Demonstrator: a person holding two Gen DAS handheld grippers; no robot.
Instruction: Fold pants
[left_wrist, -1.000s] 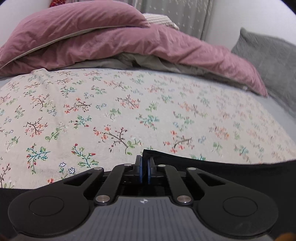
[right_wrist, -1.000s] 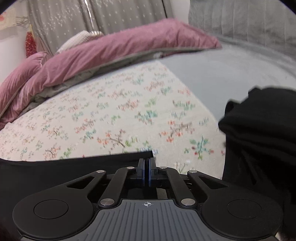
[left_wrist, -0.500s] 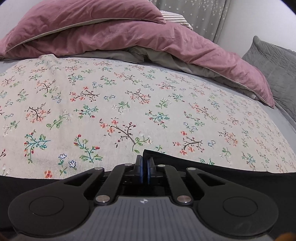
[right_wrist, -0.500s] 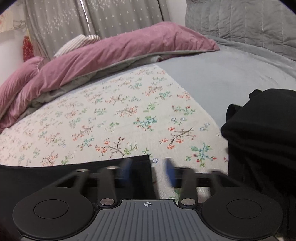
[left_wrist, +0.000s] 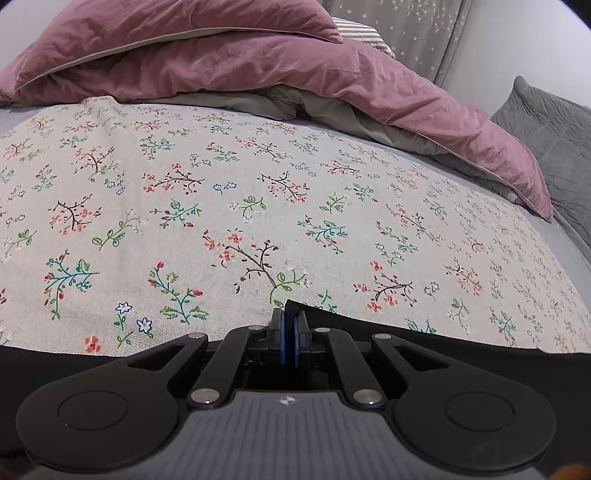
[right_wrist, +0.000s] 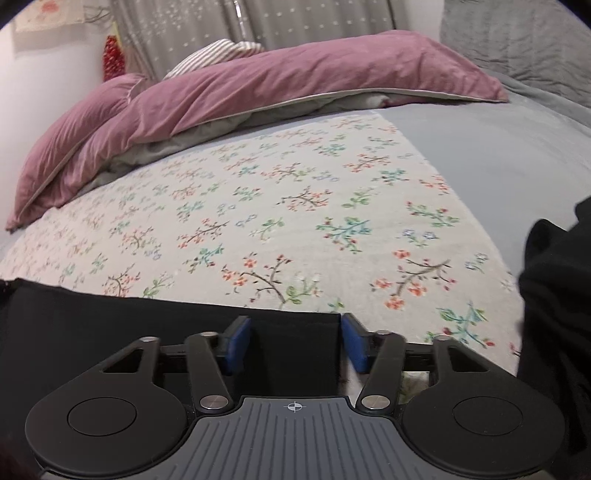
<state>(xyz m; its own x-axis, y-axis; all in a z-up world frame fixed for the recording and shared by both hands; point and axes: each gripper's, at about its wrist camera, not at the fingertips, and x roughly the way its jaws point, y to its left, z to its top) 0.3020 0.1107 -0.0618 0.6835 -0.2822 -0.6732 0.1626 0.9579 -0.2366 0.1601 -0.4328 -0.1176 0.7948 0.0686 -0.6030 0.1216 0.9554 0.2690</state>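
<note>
The black pants lie flat along the near edge of the floral bedspread. My left gripper is shut on the pants' left corner edge, its blue pads pinching the cloth. In the right wrist view the pants stretch left from my right gripper, which is open; the pants' right corner lies between its blue pads, resting on the floral bedspread.
A pink duvet and pillow are piled at the far side of the bed. A heap of black cloth lies at the right. A grey quilted headboard and grey sheet are at the far right.
My right gripper has opened and let go of the pants' corner, which now lies flat. My left gripper stays shut and has lowered toward the bed.
</note>
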